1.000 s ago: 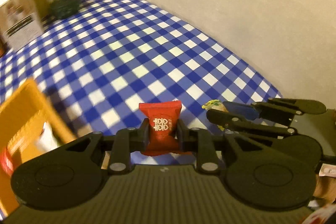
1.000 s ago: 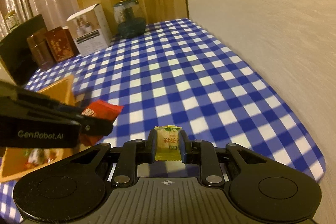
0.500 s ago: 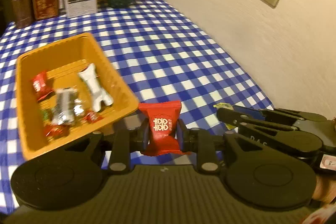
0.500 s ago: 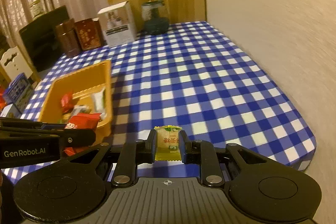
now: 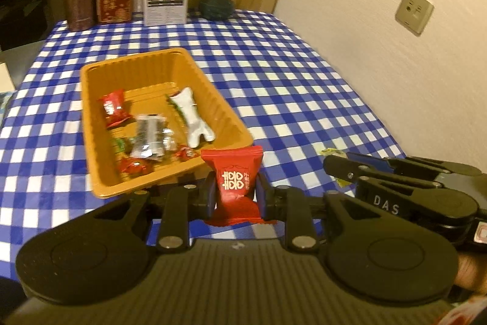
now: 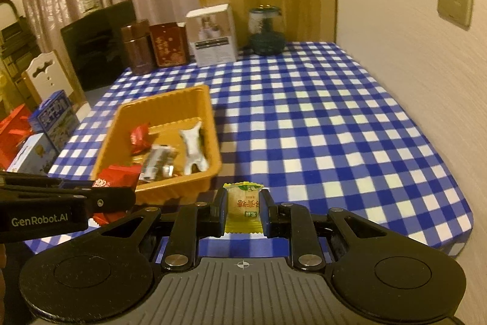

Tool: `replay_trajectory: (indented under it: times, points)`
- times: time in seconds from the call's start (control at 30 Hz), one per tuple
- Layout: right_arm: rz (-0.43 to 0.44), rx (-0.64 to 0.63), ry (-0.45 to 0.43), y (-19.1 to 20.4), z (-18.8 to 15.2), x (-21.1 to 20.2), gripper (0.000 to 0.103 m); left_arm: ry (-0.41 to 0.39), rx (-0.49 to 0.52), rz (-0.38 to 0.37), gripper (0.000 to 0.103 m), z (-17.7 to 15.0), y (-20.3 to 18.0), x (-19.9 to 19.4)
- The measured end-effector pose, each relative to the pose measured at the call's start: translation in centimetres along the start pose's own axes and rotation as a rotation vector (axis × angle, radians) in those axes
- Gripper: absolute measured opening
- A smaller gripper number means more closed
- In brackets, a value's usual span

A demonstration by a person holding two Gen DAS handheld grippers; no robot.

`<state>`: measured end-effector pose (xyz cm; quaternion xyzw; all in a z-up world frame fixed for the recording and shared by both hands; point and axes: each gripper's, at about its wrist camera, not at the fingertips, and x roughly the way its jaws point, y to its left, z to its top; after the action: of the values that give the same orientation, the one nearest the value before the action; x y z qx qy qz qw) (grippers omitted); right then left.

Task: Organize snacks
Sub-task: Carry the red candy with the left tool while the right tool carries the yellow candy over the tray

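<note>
Jaws of the left gripper (image 5: 234, 192) are clamped on a red candy packet (image 5: 233, 181) printed with white characters, held upright in the air just short of the near rim of the orange tray (image 5: 91, 118). Beside it, the right gripper (image 6: 243, 210) pinches a small yellow candy packet (image 6: 243, 203) the same way, above the blue checked tablecloth (image 6: 319, 118). Inside the tray lie a white wrapper (image 5: 193, 118), a silver wrapper (image 5: 149, 136) and several small red sweets.
</note>
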<state>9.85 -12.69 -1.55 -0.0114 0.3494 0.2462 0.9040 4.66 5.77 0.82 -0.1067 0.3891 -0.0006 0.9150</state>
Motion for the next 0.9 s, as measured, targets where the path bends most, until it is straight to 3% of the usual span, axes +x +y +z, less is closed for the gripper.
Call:
replay_trajectory:
  times: [0.47, 0.9]
  points:
    - [0.060, -0.053, 0.008, 3.7, 0.2, 1.5, 0.022, -0.022, -0.075, 0.076, 0.023, -0.5, 4.0, -1.2]
    - [0.087, -0.078, 0.004, 5.3, 1.4, 2.9, 0.022, -0.029, -0.106, 0.086, 0.023, -0.1, 5.2, -0.8]
